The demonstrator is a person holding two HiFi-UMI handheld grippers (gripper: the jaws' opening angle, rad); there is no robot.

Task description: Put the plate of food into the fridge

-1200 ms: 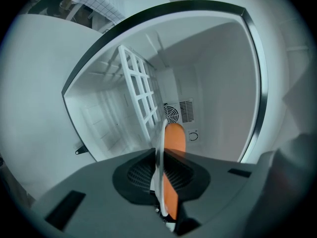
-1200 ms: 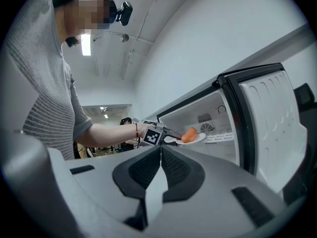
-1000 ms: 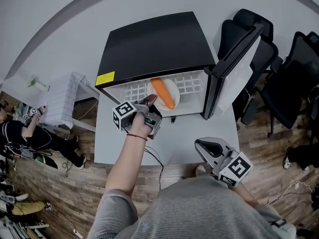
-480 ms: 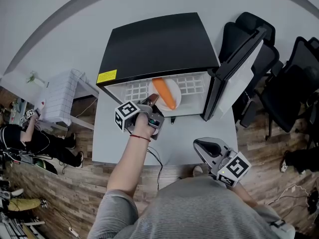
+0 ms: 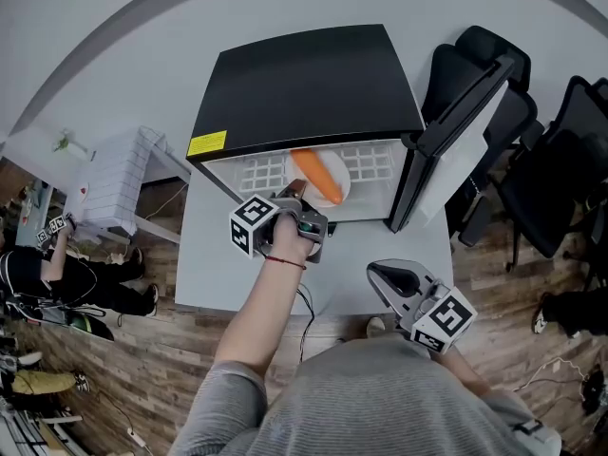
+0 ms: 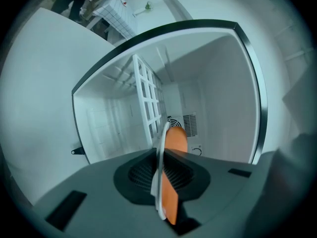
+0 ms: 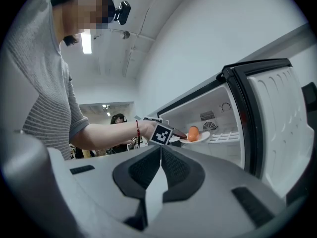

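The plate [image 5: 343, 180] with its carrot [image 5: 317, 177] sits just inside the open fridge [image 5: 304, 84], over the front of the white wire shelf [image 5: 372, 163]. I can't tell whether it rests there yet. The carrot's length runs slantwise across the plate. Your left gripper [image 5: 293, 194] has its jaws pinched on the plate's near rim, so the plate extends straight ahead of it toward the fridge's back wall. To seat it deeper you'd likely push forward along that line. Your right gripper [image 5: 391, 278] hangs well back, closed and empty.
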